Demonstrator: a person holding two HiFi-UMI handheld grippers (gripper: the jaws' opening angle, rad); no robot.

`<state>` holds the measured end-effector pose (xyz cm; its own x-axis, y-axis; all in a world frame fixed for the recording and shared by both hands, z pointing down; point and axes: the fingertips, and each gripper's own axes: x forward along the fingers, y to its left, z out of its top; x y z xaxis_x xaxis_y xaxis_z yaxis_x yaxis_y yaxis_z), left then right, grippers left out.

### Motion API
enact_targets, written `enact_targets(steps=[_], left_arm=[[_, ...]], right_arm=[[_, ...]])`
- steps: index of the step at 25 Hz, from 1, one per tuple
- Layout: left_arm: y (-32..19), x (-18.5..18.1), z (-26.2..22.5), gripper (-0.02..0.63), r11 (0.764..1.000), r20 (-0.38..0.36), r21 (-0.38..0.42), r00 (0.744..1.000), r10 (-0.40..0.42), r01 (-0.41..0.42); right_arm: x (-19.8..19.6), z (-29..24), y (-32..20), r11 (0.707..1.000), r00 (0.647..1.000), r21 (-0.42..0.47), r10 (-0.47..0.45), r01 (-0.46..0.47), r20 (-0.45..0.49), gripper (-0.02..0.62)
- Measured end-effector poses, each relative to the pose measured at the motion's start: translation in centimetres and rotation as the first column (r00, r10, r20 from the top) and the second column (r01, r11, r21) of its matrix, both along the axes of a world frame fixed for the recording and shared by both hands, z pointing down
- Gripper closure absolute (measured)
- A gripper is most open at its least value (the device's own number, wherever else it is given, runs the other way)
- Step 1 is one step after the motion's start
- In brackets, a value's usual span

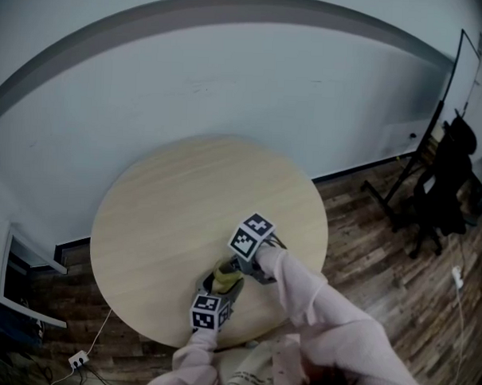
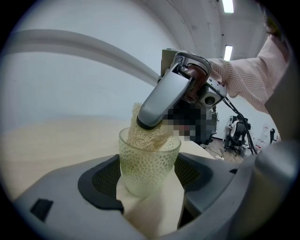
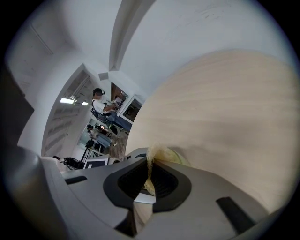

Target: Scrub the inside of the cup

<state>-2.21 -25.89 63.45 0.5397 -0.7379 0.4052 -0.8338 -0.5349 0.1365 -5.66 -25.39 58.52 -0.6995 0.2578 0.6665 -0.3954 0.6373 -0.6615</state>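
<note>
A pale green glass cup [image 2: 149,164] with a dimpled wall stands upright between the jaws of my left gripper [image 2: 150,180], which is shut on it. In the head view the cup [image 1: 224,276] sits near the table's front edge, between the two marker cubes. My right gripper [image 3: 149,176] is shut on a straw-coloured mesh scrub pad [image 3: 151,161]. In the left gripper view the right gripper's grey jaws press that scrub pad [image 2: 147,133] down into the cup's mouth from above. The cup's rim [image 3: 176,157] shows just beyond the right gripper's jaws.
The round light wooden table [image 1: 184,209] carries nothing else. Beyond it lie a wood floor, a dark office chair [image 1: 445,185] at the right and a white shelf [image 1: 14,273] at the left. A person stands far off in the right gripper view.
</note>
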Motion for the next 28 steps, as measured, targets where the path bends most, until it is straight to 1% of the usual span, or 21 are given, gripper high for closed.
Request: enact_targets(steps=[3,6,8,10,14,15,18,21,22,23,26,28], left_arm=[[0.0,0.0,0.1,0.249,1.0,-0.001,0.002,1.0,0.0,0.0],[0.1,0.1,0.1,0.249,1.0,-0.002,0.0,1.0,0.003,-0.003],[0.0,0.1,0.0,0.249,1.0,0.0,0.002,1.0,0.003,-0.003],[-0.1,0.0,0.1,0.249,1.0,-0.001,0.011,1.0,0.004,-0.004],[0.0,-0.1,0.2,0.249,1.0,-0.003,0.005,1.0,0.007,-0.007],[0.0,-0.1,0.1,0.249,1.0,-0.003,0.004,1.0,0.007,-0.007],[-0.1,-0.1,0.0,0.249,1.0,-0.004,0.004,1.0,0.006,-0.006],[-0.1,-0.2,0.0,0.249,1.0,-0.007,0.006,1.0,0.007,-0.007],[-0.1,-0.1,0.0,0.249,1.0,-0.007,0.008,1.0,0.008,-0.008],[-0.1,0.0,0.0,0.249,1.0,-0.007,0.009,1.0,0.011,-0.011],[0.0,0.1,0.0,0.249,1.0,-0.008,0.012,1.0,0.016,-0.016],[0.1,0.0,0.1,0.25,1.0,-0.003,0.005,1.0,0.017,-0.017]], right_arm=[[0.2,-0.2,0.5,0.993,0.995,0.059,-0.097,0.098,-0.024,0.566],[0.5,-0.5,0.7,0.969,0.978,0.136,-0.202,0.208,-0.061,0.566],[0.5,-0.8,0.8,0.939,0.958,0.193,-0.276,0.286,-0.078,0.566],[0.6,-0.9,0.9,0.899,0.933,0.249,-0.346,0.361,-0.1,0.566],[0.5,-1.3,1.1,0.833,0.889,0.312,-0.44,0.456,-0.124,0.566],[0.5,-1.4,1.1,0.813,0.876,0.332,-0.463,0.479,-0.132,0.566],[0.5,-1.4,0.9,0.738,0.831,0.389,-0.526,0.552,-0.182,0.566],[0.6,-1.5,0.5,0.67,0.794,0.438,-0.565,0.599,-0.223,0.566],[0.7,-1.5,0.4,0.643,0.78,0.455,-0.579,0.616,-0.238,0.568],[0.8,-1.5,0.4,0.611,0.762,0.471,-0.594,0.636,-0.257,0.567],[0.8,-1.5,0.3,0.503,0.699,0.512,-0.638,0.696,-0.323,0.568],[0.7,-1.5,0.4,0.444,0.661,0.524,-0.659,0.726,-0.358,0.568]])
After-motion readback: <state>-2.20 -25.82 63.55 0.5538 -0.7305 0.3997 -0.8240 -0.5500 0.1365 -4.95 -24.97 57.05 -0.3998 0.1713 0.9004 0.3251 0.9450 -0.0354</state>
